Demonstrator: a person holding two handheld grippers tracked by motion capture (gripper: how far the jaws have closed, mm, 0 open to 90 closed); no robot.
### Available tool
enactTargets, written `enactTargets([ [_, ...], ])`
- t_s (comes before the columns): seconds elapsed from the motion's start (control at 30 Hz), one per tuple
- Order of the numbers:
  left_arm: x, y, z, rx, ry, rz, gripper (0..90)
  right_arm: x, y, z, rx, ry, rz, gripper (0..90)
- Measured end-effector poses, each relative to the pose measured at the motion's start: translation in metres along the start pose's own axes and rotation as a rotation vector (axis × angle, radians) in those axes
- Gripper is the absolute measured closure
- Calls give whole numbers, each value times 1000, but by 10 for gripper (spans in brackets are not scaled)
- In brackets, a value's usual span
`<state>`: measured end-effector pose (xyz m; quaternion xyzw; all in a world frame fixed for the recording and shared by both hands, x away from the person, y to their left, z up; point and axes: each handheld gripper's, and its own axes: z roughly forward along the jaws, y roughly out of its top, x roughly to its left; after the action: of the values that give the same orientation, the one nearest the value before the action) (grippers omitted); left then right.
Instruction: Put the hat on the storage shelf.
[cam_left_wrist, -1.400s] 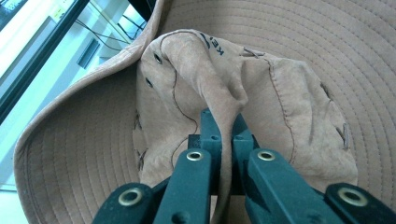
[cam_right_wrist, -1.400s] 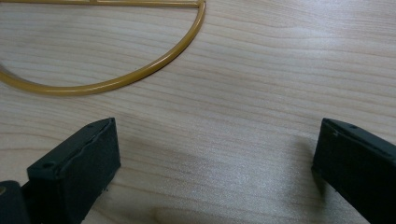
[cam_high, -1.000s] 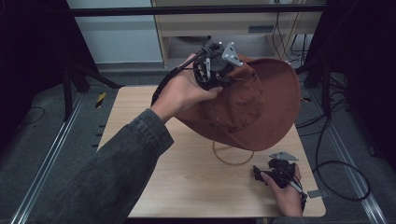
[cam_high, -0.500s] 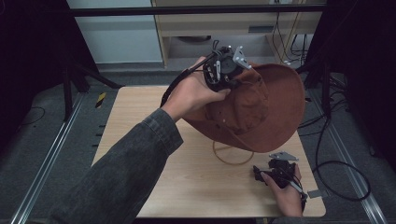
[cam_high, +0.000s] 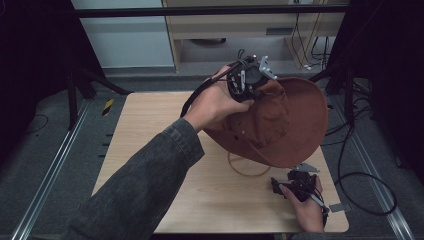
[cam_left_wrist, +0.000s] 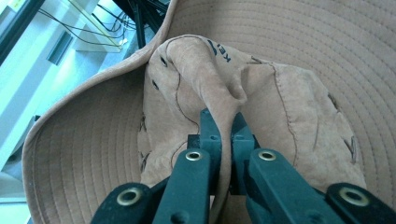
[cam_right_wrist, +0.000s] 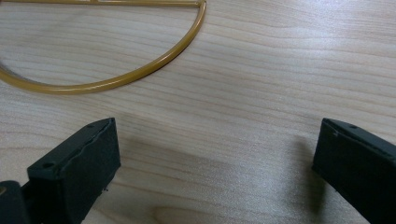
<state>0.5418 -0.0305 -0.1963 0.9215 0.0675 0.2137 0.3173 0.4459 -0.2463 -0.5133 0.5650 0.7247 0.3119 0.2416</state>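
brown hat (cam_high: 280, 120) tilted, crown pinched, brim upright

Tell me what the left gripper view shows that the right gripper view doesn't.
The left gripper view shows the left gripper shut on a pinched fold of the brown suede wide-brimmed hat, with stitched rings on its brim. The right gripper view shows the right gripper with jaws wide open and nothing between them, above the pale wooden table, near a yellow-brown curved wire loop. Both show black jaws rising from the bottom edge.
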Motion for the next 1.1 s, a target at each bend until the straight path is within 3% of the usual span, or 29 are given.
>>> enactTargets([
  [0.9, -6, 4, 15, 17, -8, 2, 845, 0, 0, 0, 0, 0, 0, 7],
  [1.1, -6, 2, 17, 8, 4, 0, 772, 0, 0, 0, 0, 1, 0, 7],
])
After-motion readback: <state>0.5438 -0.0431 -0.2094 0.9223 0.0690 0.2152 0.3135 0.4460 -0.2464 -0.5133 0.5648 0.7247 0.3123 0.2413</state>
